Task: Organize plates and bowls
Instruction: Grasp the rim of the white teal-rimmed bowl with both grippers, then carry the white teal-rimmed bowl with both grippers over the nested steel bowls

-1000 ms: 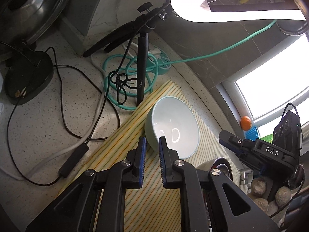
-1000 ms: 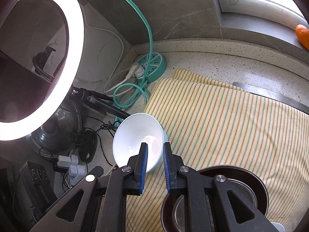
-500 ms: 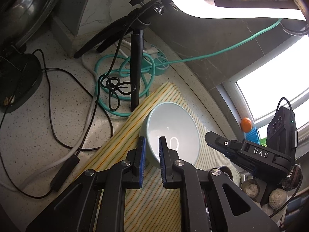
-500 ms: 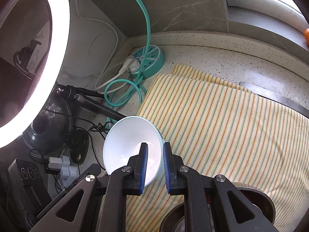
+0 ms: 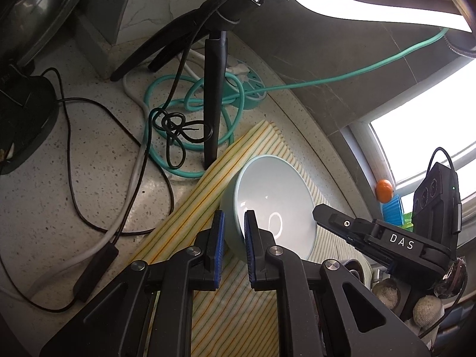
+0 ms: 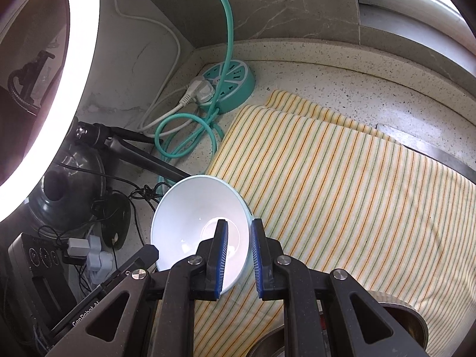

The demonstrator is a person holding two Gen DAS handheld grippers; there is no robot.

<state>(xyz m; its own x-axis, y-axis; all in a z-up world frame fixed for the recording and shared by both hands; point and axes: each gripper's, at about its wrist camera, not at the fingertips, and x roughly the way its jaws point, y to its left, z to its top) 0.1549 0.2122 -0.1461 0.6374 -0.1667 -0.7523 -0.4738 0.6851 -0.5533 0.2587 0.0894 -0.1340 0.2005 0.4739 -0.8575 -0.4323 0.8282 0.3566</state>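
A tripod leg (image 5: 214,101), a coil of teal cable (image 5: 190,110) and a round teal power strip (image 6: 230,84) crowd the stone counter (image 5: 59,178) just past the far left edge of the striped cloth (image 6: 342,184). The pale bowl (image 5: 273,205) sits tilted over that cloth corner. The left gripper (image 5: 232,244) pinches its near rim and the right gripper (image 6: 239,254) its right rim, jaws nearly closed, though whether the bowl's base touches the cloth is hard to tell.

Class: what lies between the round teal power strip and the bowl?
In the right wrist view: coiled teal cable and a black tripod leg between power strip and bowl.
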